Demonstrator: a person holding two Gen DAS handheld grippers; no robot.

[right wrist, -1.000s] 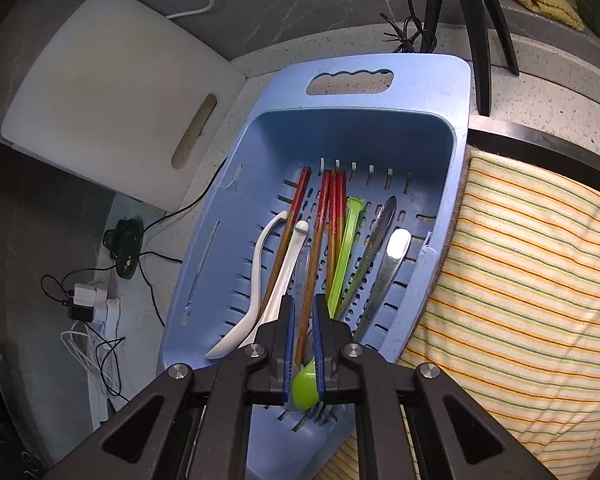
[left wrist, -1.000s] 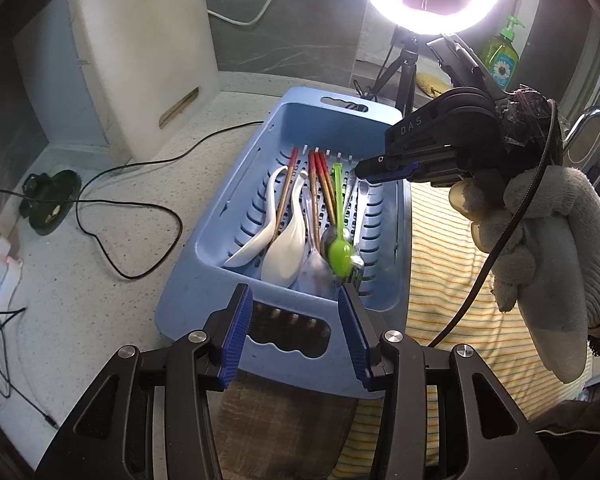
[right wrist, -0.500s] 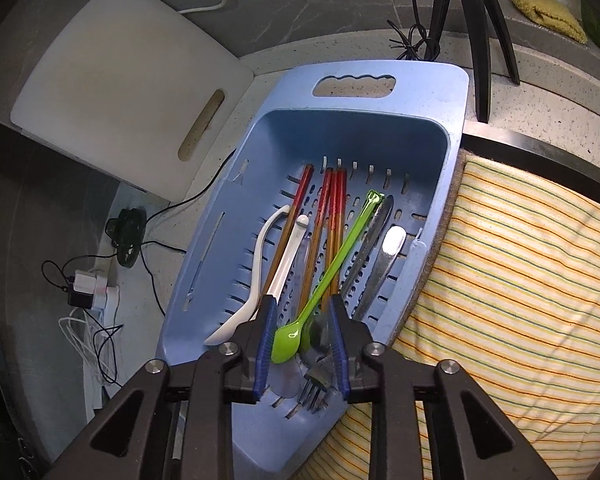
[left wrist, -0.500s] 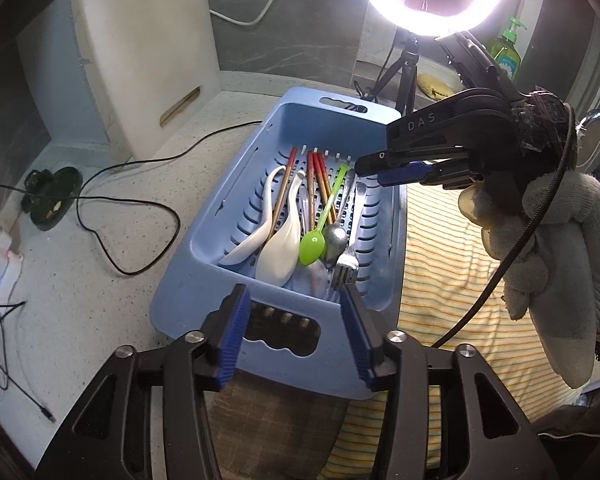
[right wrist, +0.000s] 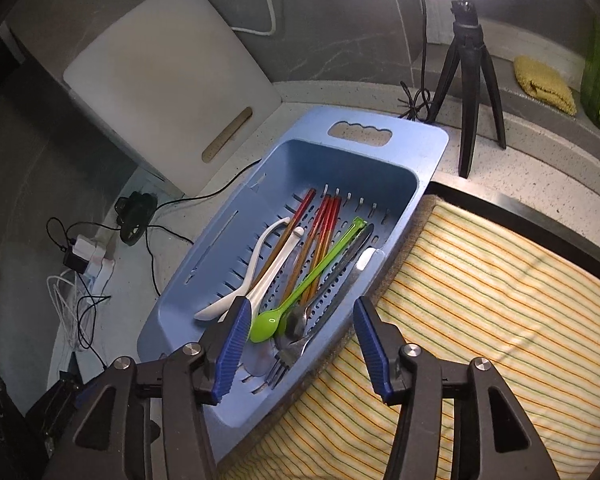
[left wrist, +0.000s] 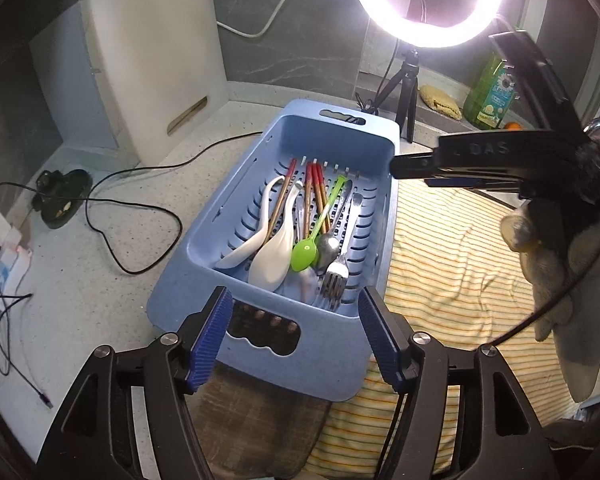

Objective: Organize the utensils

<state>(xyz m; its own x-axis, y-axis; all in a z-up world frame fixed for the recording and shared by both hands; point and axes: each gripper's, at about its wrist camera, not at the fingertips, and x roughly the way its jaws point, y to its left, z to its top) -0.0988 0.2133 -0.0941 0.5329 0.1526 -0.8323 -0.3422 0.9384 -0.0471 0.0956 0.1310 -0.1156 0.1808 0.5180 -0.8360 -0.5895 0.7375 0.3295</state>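
Note:
A blue slotted basket (left wrist: 236, 216) (right wrist: 204, 264) holds two white spoons (left wrist: 272, 258), red-tipped chopsticks (left wrist: 314, 192), a green spoon (left wrist: 305, 249) (right wrist: 266, 322), a metal spoon (left wrist: 328, 246) and a metal fork (left wrist: 334, 278). My left gripper (left wrist: 294, 294) hovers over the basket's near handle end, its jaws opening with nothing between them. My right gripper (right wrist: 300, 302) hangs above the basket's near right corner. Its jaws are opening, and the green spoon lies loose below them. In the left wrist view the right gripper (left wrist: 396, 168) shows from the side, held by a gloved hand (left wrist: 560, 280).
A white cutting board (left wrist: 152, 60) leans on the wall at the back left. A ring light (left wrist: 424, 4) on a tripod (right wrist: 472, 72), a green soap bottle (left wrist: 488, 96) and a yellow sponge (right wrist: 544, 84) stand behind. A striped cloth (left wrist: 460, 260) lies right of the basket, with cables (left wrist: 132, 216) on the left.
The right gripper let go of the green spoon, which dropped into the basket across the chopsticks. That gripper rose and its jaws spread. The left gripper's jaws also widened.

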